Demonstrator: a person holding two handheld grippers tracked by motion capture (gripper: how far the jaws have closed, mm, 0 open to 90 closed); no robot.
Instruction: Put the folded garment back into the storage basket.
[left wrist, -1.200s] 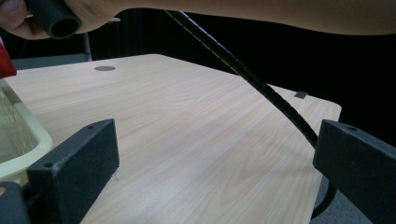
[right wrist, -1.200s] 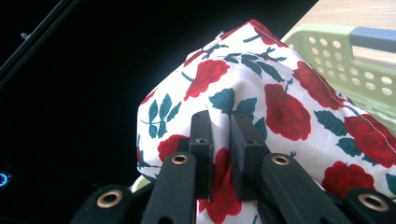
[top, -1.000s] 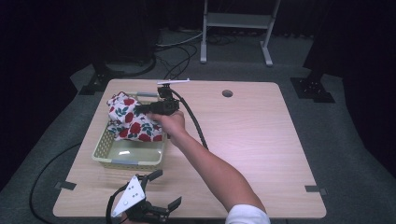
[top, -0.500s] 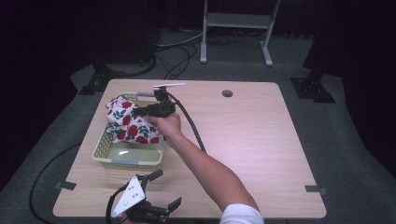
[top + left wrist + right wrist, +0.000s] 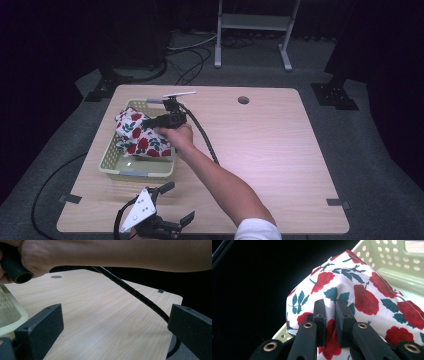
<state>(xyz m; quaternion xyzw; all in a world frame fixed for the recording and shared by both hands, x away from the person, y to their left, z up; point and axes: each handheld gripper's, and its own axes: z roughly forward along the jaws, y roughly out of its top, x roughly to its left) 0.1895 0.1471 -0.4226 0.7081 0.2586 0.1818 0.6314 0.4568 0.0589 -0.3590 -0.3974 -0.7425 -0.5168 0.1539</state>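
Observation:
A white cloth printed with red roses (image 5: 137, 137) lies bunched in a pale green perforated basket (image 5: 135, 174) on the left half of the wooden table. My right gripper (image 5: 146, 121), held by a hand that reaches across from the bottom, is over the basket and shut on a fold of the cloth. In the right gripper view the jaws (image 5: 329, 302) pinch the cloth (image 5: 362, 295) above the basket wall (image 5: 392, 260). My left gripper (image 5: 176, 202) rests open near the table's front edge; in its own view (image 5: 115, 322) nothing is between the jaws.
The right gripper's black cable (image 5: 202, 135) trails across the table beside the forearm. A round hole (image 5: 243, 100) sits near the table's far edge. A metal stand (image 5: 252, 30) and cables are on the floor behind. The basket corner (image 5: 10, 312) is just left of the left gripper.
My right gripper has moved a little left and down over the basket with the cloth in it. The left gripper has stayed put.

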